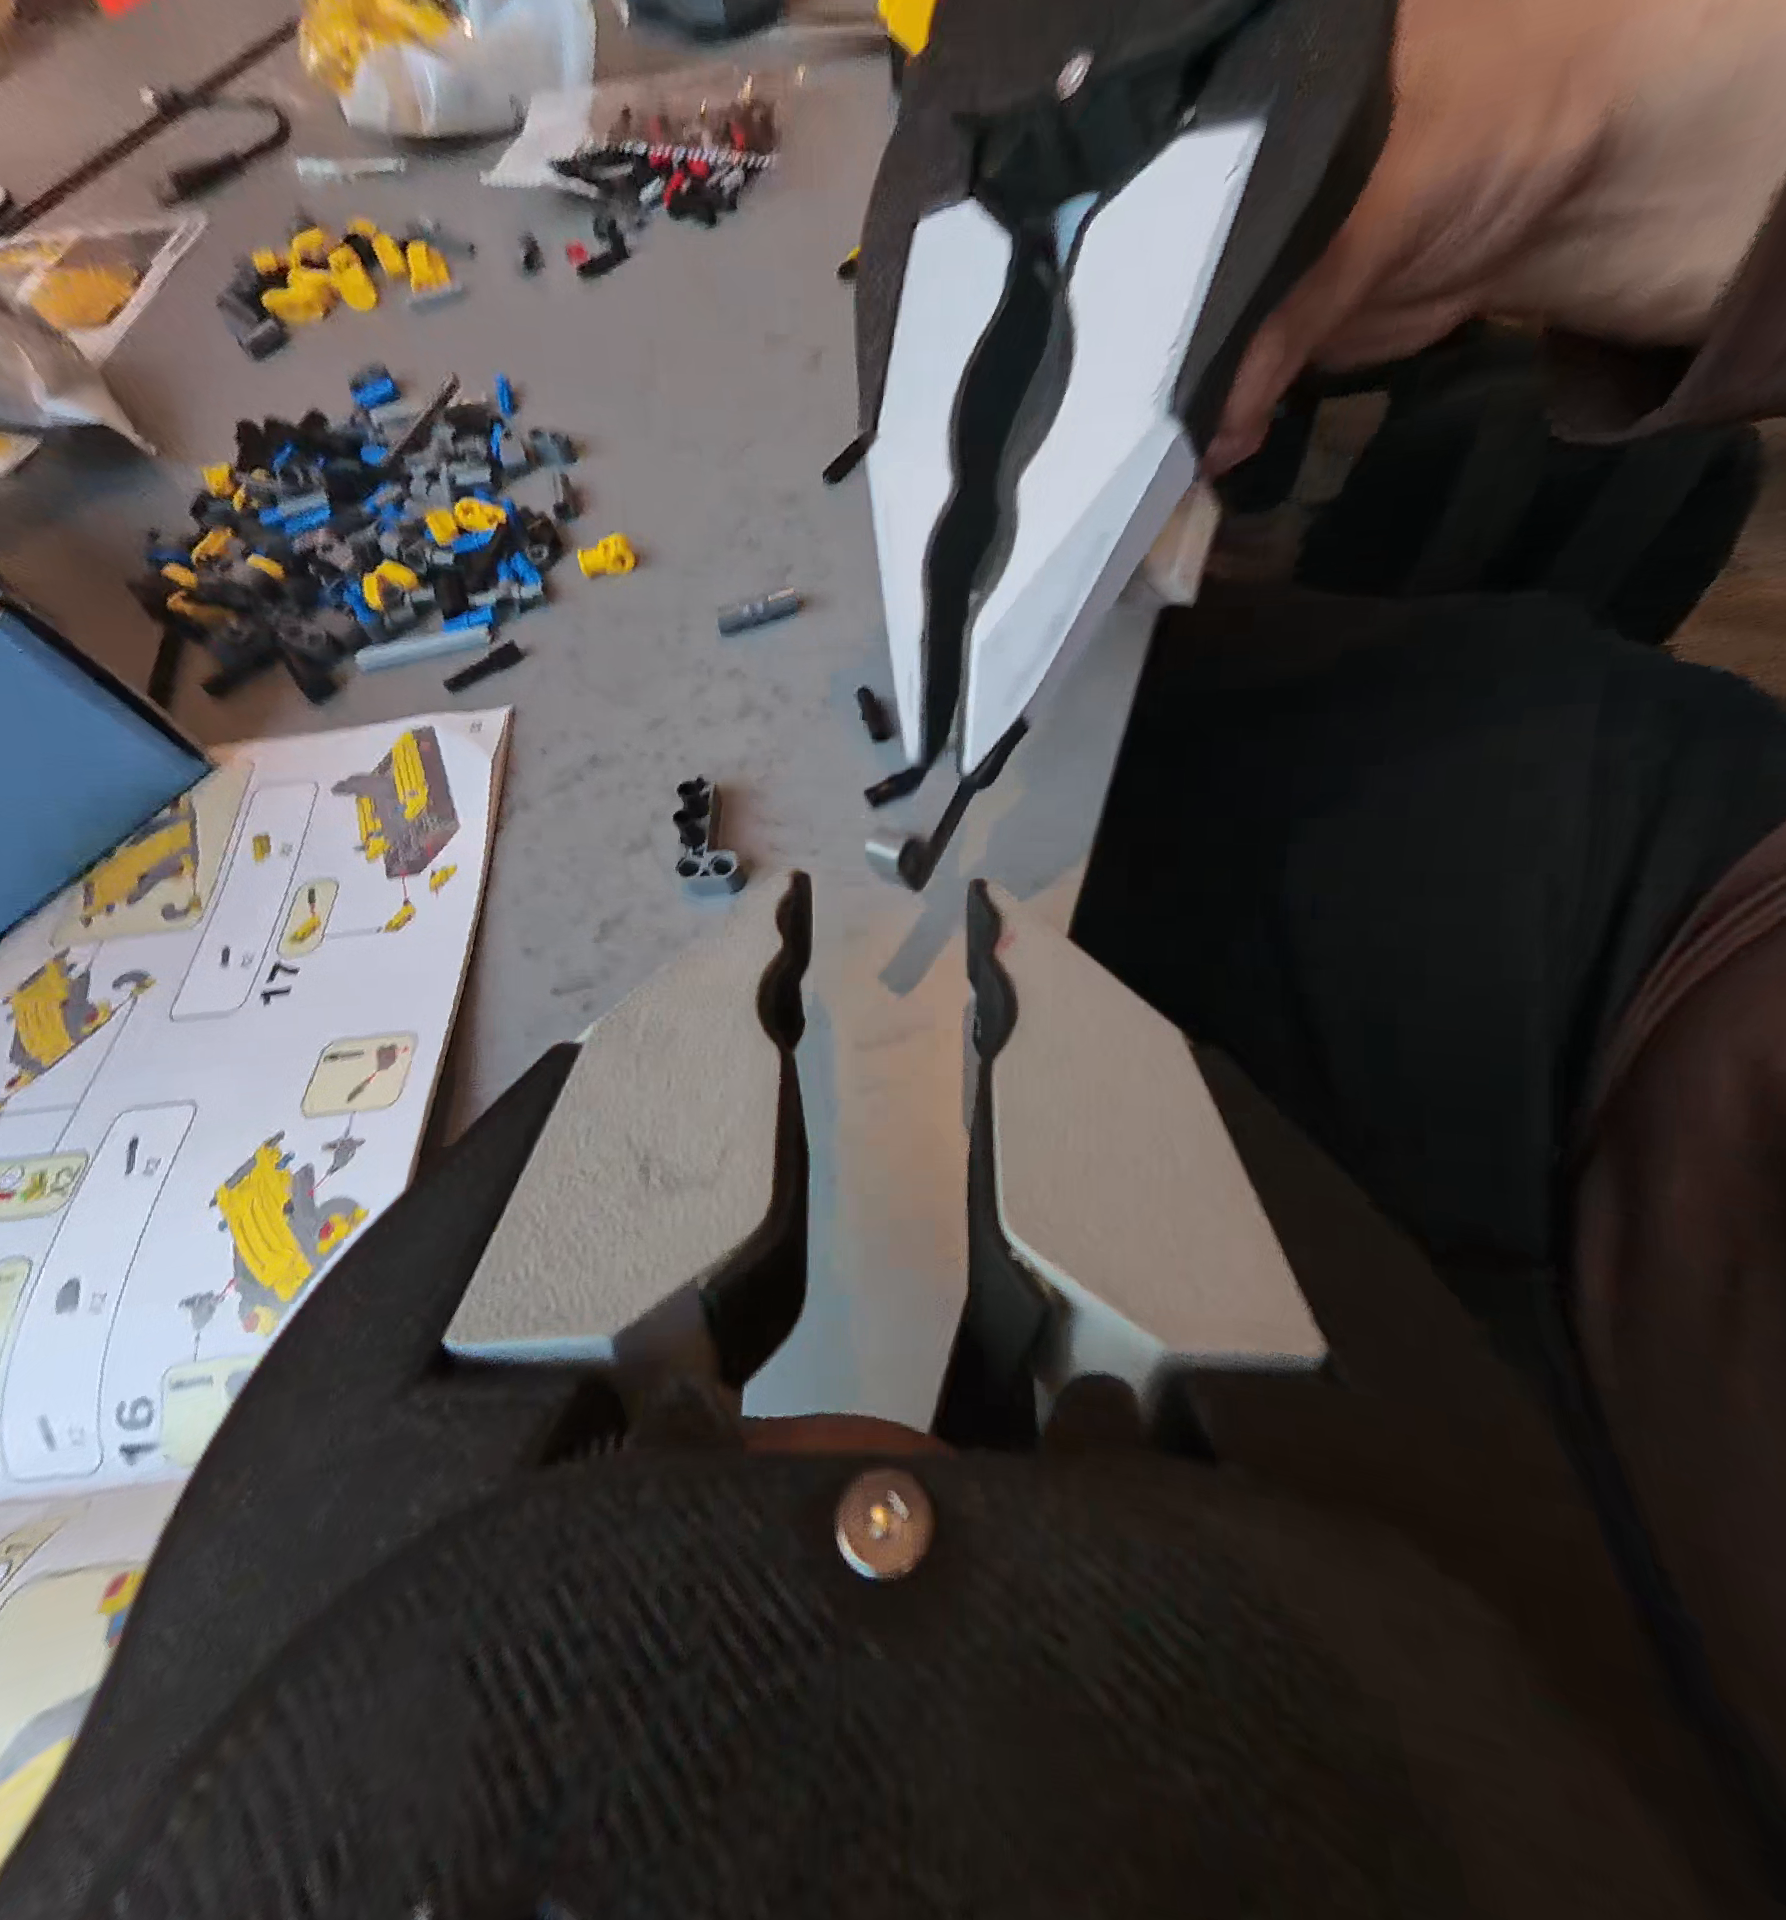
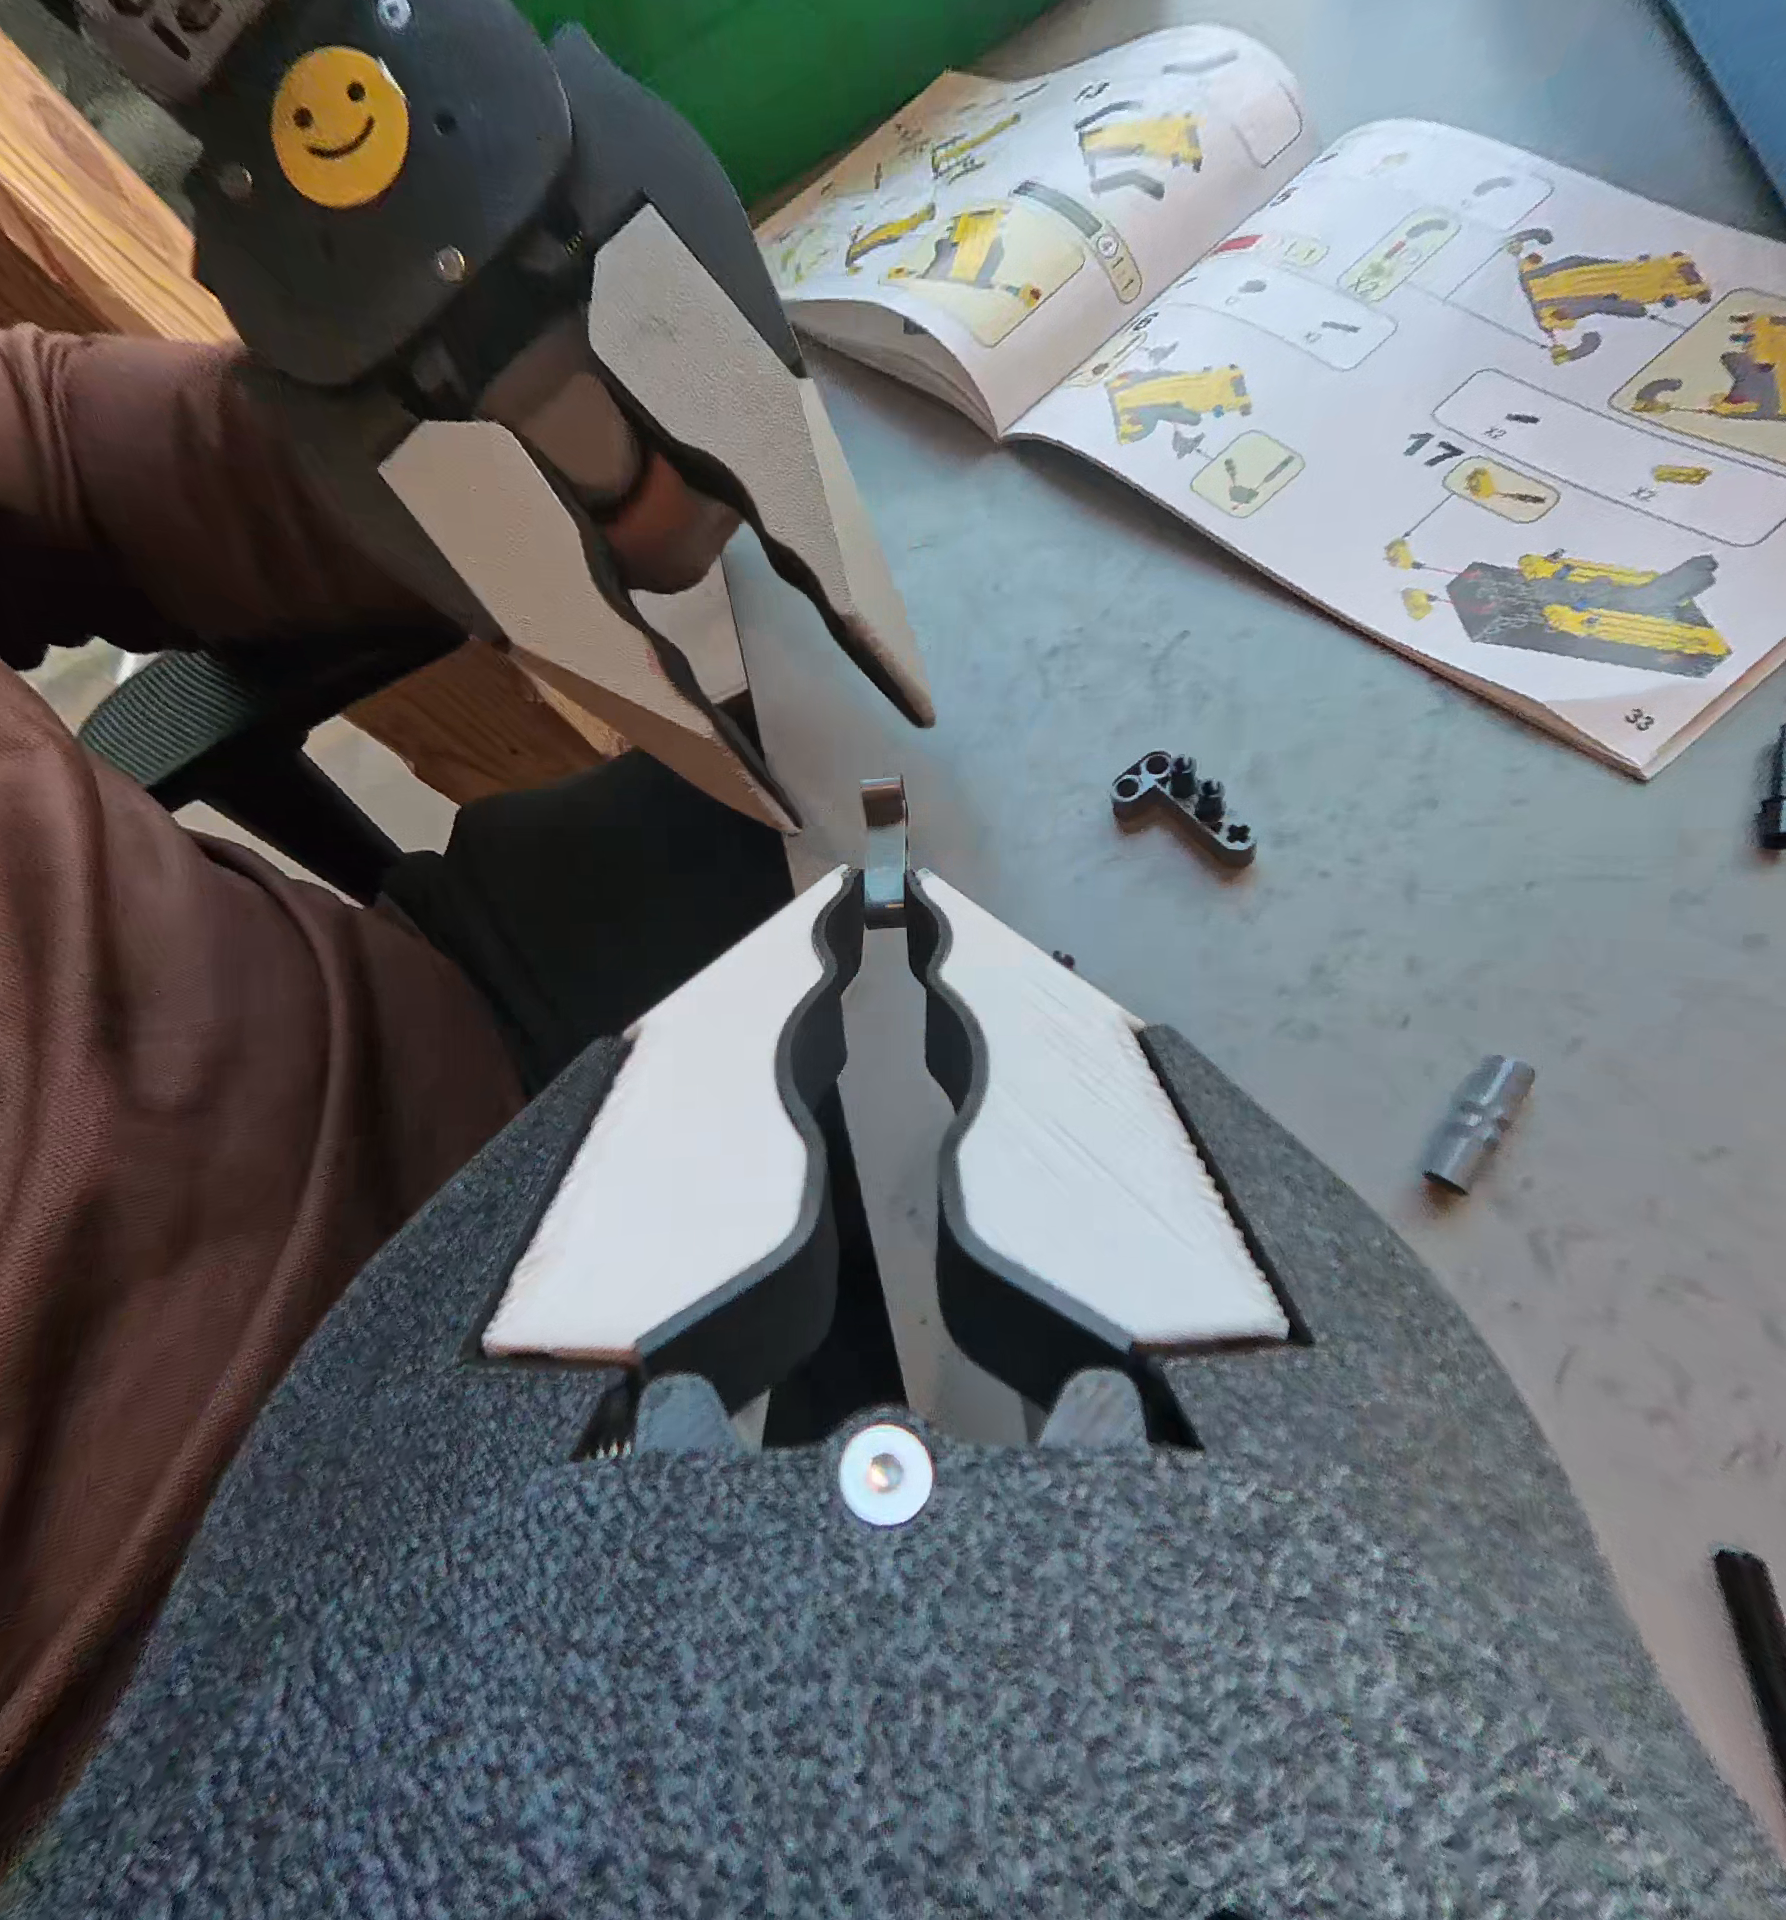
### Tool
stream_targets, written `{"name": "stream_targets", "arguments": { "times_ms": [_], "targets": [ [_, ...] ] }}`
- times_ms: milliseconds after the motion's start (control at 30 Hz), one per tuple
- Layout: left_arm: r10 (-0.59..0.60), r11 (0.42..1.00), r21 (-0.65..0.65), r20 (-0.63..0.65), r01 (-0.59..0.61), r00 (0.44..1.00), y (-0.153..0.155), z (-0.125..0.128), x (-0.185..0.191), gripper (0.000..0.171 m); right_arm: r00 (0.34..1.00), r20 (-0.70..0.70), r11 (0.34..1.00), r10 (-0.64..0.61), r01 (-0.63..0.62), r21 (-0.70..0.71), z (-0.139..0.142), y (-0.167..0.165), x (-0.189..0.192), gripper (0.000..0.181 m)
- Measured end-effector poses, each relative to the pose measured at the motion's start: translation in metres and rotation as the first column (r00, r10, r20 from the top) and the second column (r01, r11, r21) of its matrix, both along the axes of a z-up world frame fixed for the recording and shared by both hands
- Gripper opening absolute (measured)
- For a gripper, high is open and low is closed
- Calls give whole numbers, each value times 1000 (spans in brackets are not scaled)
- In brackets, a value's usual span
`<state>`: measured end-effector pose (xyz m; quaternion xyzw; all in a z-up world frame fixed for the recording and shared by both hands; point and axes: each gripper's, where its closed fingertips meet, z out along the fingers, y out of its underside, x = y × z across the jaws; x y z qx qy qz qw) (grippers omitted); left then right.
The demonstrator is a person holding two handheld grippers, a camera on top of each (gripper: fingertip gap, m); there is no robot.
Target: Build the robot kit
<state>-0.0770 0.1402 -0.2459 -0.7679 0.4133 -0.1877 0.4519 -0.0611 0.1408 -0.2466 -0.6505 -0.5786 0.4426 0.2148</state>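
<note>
Desk: grey top (image 1: 660,416), strewn with small building pieces; a wooden surface lies beyond its edge.
Booklet: open and flat on the desk (image 1: 245,987), picture steps facing up, a blue box (image 1: 27,779) just beside it.
Loose stock: a mixed heap of black, blue and yellow pieces (image 1: 369,530), well apart from my claws; nothing in it is joined as far as I can tell.
Right claw (image 2: 884,878): tips pressed onto a small grey piece (image 2: 884,842), held upright above the desk near its edge.
Left claw (image 1: 887,894): spread and empty, tips close to the small grey piece but not touching it.
Nearest on the desk: a black angled piece (image 2: 1185,805) with pins already seated in it, lying free.
Also unjoined: a grey sleeve (image 2: 1476,1122), a black pin (image 2: 1780,790) and a black rod (image 2: 1782,1673).
Built model: none in view.
</note>
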Motion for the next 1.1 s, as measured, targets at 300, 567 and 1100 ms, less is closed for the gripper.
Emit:
{"name": "stream_targets", "arguments": {
  "times_ms": [300,567,1100],
  "targets": [
    [-35,998,-44,62,37,997,-5,1,6,7,999,-39,1000,0,0,14,12,-4,-5,6],
    [156,987,-22,394,-160,906,20,39,-6,6,935,-236,963,-266,244,-116,49,42,3,17],
    [136,990,-90,395,-109,909,10,26,13,5,951,-227,975,-210,187,-120,51,15,-19,9]
  ]
}}
